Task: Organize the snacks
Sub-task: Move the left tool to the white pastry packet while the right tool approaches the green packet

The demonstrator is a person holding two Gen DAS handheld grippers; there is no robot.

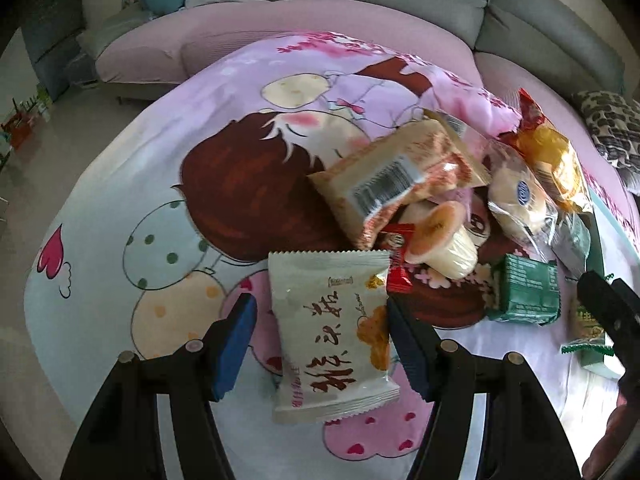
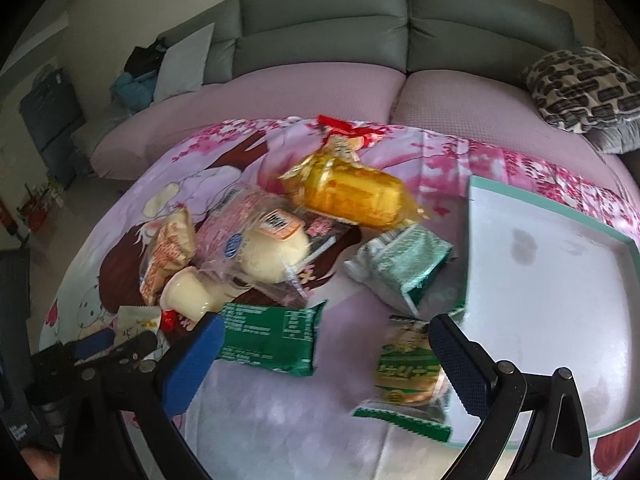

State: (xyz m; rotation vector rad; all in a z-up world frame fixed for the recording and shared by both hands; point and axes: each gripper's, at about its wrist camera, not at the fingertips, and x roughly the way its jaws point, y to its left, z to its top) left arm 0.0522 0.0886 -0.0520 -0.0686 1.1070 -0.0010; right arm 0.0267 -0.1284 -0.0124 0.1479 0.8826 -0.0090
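A pile of snacks lies on a pink cartoon cloth (image 1: 120, 216). My left gripper (image 1: 320, 336) is open, its jaws either side of a cream packet with red characters (image 1: 328, 332); the right pad is at the packet's edge, the left pad apart. Behind it lie a barcode packet (image 1: 392, 184), a jelly cup (image 1: 444, 240), a bun in clear wrap (image 1: 516, 196) and a green packet (image 1: 524, 292). My right gripper (image 2: 320, 356) is open over the cloth. A small green-and-yellow packet (image 2: 406, 372) lies by its right finger, the green packet (image 2: 268, 336) by its left.
A white tray with a teal rim (image 2: 540, 280) lies at the right, bare inside. A yellow cake packet (image 2: 348, 188) and a pale green packet (image 2: 404, 264) lie behind the right gripper. A sofa with pink seat (image 2: 320, 92) and a patterned cushion (image 2: 580, 88) stands behind the table.
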